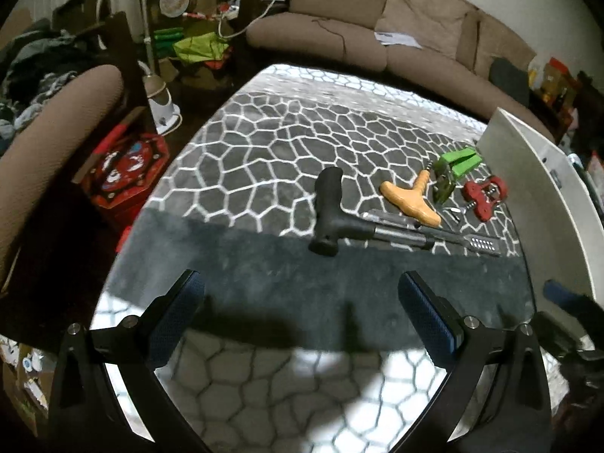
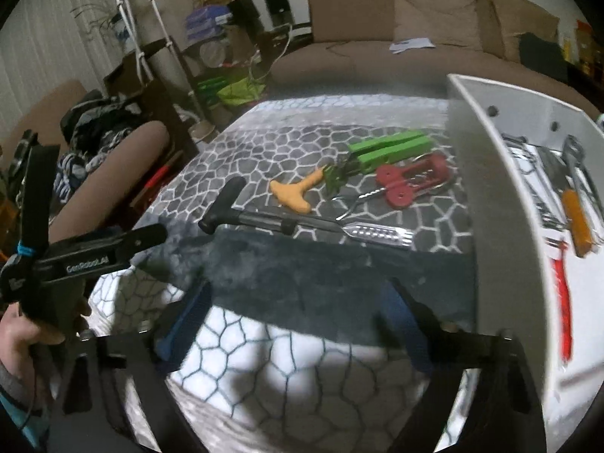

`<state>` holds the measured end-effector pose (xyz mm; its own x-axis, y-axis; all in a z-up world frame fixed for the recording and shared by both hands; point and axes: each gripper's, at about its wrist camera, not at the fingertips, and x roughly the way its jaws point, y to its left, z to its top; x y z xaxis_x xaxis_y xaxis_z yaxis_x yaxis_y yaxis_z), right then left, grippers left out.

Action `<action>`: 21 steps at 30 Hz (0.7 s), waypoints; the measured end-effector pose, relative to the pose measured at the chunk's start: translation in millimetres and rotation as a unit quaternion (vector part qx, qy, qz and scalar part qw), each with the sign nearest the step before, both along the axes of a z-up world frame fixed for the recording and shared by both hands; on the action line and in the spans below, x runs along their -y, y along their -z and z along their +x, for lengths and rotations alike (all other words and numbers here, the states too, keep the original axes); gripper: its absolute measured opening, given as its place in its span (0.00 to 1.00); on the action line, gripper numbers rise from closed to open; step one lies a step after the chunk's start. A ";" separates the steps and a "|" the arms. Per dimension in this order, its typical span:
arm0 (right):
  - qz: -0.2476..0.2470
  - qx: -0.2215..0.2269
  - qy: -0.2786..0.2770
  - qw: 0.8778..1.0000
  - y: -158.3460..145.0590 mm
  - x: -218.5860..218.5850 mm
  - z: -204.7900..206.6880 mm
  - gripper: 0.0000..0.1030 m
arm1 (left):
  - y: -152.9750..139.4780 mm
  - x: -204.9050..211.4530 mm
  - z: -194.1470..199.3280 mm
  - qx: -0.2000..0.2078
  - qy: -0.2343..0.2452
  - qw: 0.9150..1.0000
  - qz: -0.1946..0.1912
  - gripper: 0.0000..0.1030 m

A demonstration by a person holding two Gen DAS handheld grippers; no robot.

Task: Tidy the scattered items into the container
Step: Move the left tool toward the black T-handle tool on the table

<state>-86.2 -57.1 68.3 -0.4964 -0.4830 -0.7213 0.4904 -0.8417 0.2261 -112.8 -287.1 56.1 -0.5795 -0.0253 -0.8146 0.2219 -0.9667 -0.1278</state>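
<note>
Tools lie scattered on the patterned table (image 1: 264, 139), right of centre in both views. Black T-handled pump (image 1: 332, 219) nearest, its metal shaft running right toward a slotted metal utensil (image 2: 377, 234). Behind them: orange T-handle (image 1: 409, 200), green-handled clamp tool (image 1: 458, 164), red corkscrew (image 1: 485, 196), a few tiny loose bits I cannot identify.

White container (image 2: 502, 204) stands at the right edge of the table, already holding several utensils, one with an orange grip.

Handling, as I judge it: the pump looks stiff and moderately heavy. Best taken across the rubbery black handle; the metal shaft looks slippery and would tip. Corkscrew is awkward, with sharp, springy parts.

Left tongs (image 1: 302, 321): spread wide, nothing between the blue pads, hovering short of the pump above a dark shadow band. Right tongs (image 2: 298, 324): also apart and empty, blurred, touching nothing, beside the container wall. A hand (image 2: 22, 324) at lower left grips the other tool's handle.
</note>
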 end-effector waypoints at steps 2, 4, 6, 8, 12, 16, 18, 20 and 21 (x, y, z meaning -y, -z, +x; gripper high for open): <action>0.001 0.009 -0.004 1.000 9.5 4.6 -10.4 0.61 | 6.5 -0.5 -12.2 0.001 -0.004 1.000 0.003 1.00; -0.005 0.024 -0.006 1.000 21.1 10.0 -22.9 0.52 | 12.5 1.6 -23.3 0.002 -0.014 1.000 0.008 1.00; -0.017 0.035 -0.001 0.999 29.2 10.7 -33.3 0.48 | 21.0 5.0 -32.5 0.004 -0.024 0.999 0.031 0.99; -0.022 0.040 0.007 0.999 37.4 12.6 -44.4 0.45 | 29.7 5.2 -40.4 0.013 -0.024 0.999 0.043 0.97; -0.029 0.038 -0.011 0.999 46.4 22.0 -54.2 0.32 | 40.7 8.3 -46.9 0.028 -0.017 0.999 0.033 0.83; -0.009 0.015 -0.060 0.998 48.1 44.5 -55.8 0.24 | 45.1 21.2 -46.2 0.030 -0.019 0.998 0.046 0.75; 0.007 0.007 -0.076 0.997 49.0 55.0 -59.1 0.24 | 47.5 22.9 -45.2 0.031 -0.014 0.999 0.042 0.75; 0.003 0.011 -0.090 0.996 50.2 60.4 -62.9 0.24 | 49.5 22.5 -44.1 0.029 -0.007 0.998 0.046 0.75; 0.000 0.014 -0.094 0.996 50.7 61.2 -64.5 0.24 | 49.5 21.9 -44.2 0.024 -0.002 0.999 0.046 0.75</action>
<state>-150.8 -118.3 17.6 -0.3774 -0.5654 -0.7334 0.6322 -0.7360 0.2421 -157.0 -309.0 6.6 -0.5391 0.0489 -0.8408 0.2343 -0.9502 -0.2055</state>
